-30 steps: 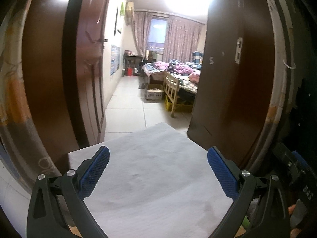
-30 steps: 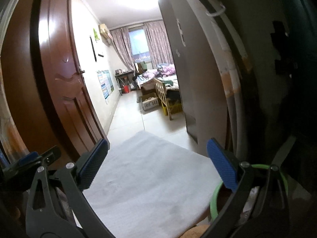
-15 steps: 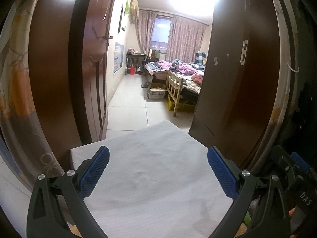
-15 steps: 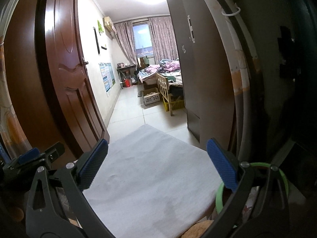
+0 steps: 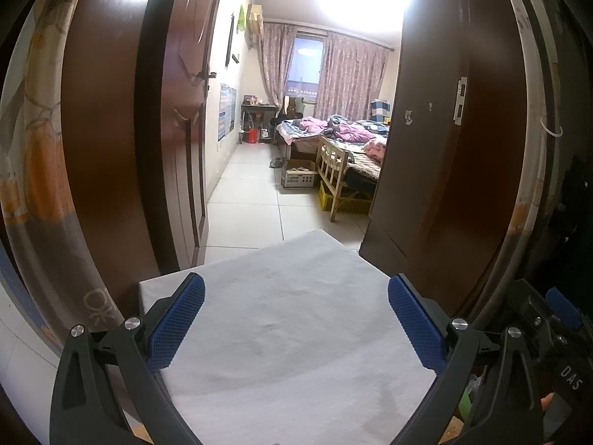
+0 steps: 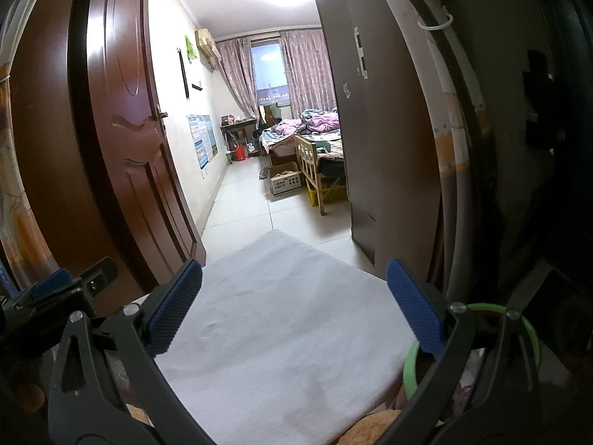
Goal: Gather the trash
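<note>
My left gripper (image 5: 296,324) is open above a white cloth-covered surface (image 5: 296,352), nothing between its blue pads. My right gripper (image 6: 294,309) is open too, over the same white surface (image 6: 281,333), with nothing held. A green-rimmed bin (image 6: 478,309) sits low at the right, behind the right gripper's right finger; some crumpled material shows inside it. In the left wrist view the right gripper's body (image 5: 556,333) shows at the lower right edge. No loose trash shows on the white surface.
An open brown door (image 6: 126,148) stands to the left and a dark wardrobe side (image 6: 385,129) to the right, framing a doorway. Beyond lie a tiled floor (image 5: 252,200), a cardboard box (image 5: 298,174), a wooden bed frame (image 5: 333,170) and a curtained window (image 5: 307,70).
Both cameras have tilted up slightly, so the white surface sits lower in view and more of the room beyond shows. Both grippers stay open.
</note>
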Action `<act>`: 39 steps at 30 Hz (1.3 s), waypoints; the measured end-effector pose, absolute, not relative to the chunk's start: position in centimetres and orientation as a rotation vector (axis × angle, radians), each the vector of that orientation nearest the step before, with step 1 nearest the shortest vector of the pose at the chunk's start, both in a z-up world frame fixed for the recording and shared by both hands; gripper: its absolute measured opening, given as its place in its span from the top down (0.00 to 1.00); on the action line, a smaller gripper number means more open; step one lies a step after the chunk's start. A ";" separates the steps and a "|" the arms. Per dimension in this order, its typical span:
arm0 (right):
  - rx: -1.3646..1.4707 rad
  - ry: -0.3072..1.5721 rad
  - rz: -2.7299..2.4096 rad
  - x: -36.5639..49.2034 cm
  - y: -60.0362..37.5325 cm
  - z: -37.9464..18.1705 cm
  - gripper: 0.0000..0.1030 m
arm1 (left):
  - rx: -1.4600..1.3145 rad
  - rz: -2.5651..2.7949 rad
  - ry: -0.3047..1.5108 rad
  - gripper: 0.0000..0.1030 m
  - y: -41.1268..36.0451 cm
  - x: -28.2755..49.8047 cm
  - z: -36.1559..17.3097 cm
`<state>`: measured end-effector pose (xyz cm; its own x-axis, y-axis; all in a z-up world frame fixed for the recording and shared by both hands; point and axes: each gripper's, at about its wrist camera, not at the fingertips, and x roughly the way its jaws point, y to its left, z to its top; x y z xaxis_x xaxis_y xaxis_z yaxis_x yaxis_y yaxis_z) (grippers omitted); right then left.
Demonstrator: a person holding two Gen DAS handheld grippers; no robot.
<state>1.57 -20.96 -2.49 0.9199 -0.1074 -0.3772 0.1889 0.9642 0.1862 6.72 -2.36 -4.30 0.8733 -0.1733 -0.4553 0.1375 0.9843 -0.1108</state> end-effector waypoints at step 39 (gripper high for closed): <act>0.243 0.405 -0.149 1.3 -21.8 -2.9 0.05 | -0.056 -0.160 0.500 0.08 -1.4 6.6 -4.1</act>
<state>1.30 -21.81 -2.93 0.9088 -0.0947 -0.4063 0.1909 0.9603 0.2032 6.57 -1.37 -4.15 0.8654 -0.1660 -0.4728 0.1388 0.9860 -0.0922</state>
